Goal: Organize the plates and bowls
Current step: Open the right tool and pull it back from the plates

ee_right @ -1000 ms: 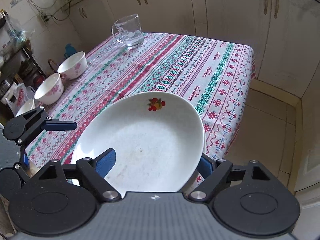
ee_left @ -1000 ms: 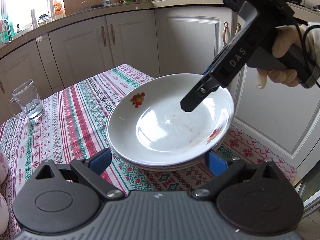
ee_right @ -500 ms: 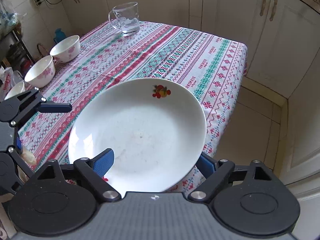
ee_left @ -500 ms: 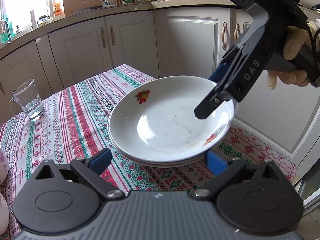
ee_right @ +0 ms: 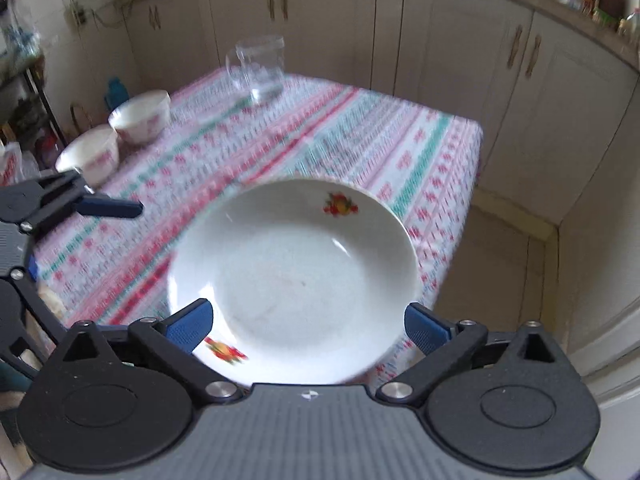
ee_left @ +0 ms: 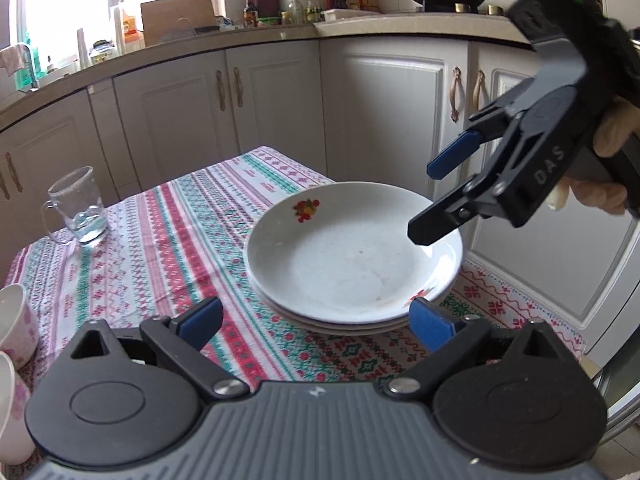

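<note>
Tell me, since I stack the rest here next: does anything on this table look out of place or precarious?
The stack of white fruit-print plates sits at the corner of the striped tablecloth, its rim seemingly reaching past the table's edge. The right gripper, its jaws opening, hangs above it holding nothing. Nothing looks spilled or broken.

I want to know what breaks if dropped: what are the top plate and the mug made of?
Top plate: probably glazed ceramic, glossy white with highlights and printed fruit decals. Mug: likely clear glass, the tablecloth showing through it. Both look breakable.

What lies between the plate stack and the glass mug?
Only bare patterned tablecloth between the plate stack and glass mug, clearest in the left wrist view.
</note>
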